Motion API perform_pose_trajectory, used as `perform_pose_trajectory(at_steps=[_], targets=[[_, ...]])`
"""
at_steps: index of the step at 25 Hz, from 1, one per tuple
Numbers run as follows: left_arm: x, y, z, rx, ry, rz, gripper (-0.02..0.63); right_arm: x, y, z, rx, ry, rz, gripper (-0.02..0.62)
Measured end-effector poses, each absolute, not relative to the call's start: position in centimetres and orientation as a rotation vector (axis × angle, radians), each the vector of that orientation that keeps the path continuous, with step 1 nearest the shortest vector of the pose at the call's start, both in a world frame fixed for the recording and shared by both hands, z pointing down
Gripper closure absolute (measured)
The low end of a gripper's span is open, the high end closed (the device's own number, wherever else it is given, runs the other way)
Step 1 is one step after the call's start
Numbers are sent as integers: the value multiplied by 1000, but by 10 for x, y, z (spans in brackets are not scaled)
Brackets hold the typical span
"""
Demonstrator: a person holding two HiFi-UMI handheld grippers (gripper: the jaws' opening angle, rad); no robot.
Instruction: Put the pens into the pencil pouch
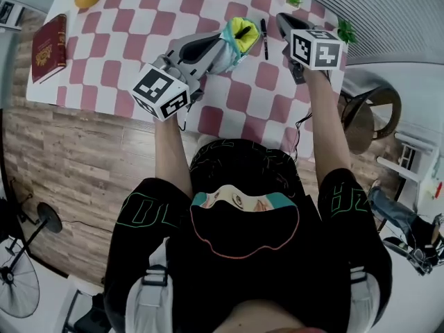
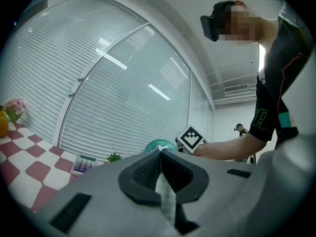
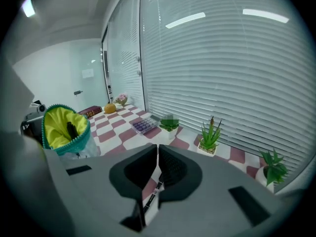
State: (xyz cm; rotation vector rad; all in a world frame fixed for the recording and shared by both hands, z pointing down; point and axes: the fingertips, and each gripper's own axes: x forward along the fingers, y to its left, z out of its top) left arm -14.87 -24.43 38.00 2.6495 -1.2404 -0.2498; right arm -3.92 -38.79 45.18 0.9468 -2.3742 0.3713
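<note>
Status: 1 stowed pen (image 3: 72,130) sits inside the pouch (image 1: 236,37), dark against the yellow lining. 1 loose pen (image 1: 264,39) lies flat on the table (image 1: 104,61), just beside the pouch mouth, between the pouch and the right gripper (image 3: 157,148).

Left gripper (image 1: 220,45): jaws clenched on a thin fold of the pouch's edge. The mouth gapes wide and faces the right gripper.

Right gripper: jaws pressed together with nothing between them. The loose pen shows below them on the checked cloth. I see no contact with it.

Step in hand, as I judge it: pick up the loose pen.

Notes for doing it well:
1. Spread the jaws before going down; shut as they are, they would only push the pen along the cloth.
2. Set the 2 pads across the barrel near its middle, so the pen does not swing when lifted.
3. The pen lies flat, so the pads must reach the cloth on both sides. There is a risk of pinching the cloth along with the pen.
4. Hold the pouch steady and aim for the free side of the lining, away from the stowed pen.
5. Let go only once the tip is past the teal zip rim.
</note>
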Motion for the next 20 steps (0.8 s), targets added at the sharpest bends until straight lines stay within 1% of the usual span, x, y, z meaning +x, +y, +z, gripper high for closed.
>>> perform_pose_trajectory(at_steps=[5,10,15,20], targets=[[-153,-248,382,2643,-1246,-258,606,-47,-401,479,892,-2291,410,587],[-154,-250,384,2638,-1241,-270,606,-50,-409,513,845,-2201,487,550],[-155,-251,386,2638,-1237,-277,606,-49,-414,540,818,-2129,558,546],[-156,-251,390,2623,-1252,-281,606,-48,-412,563,748,-2066,637,520]])
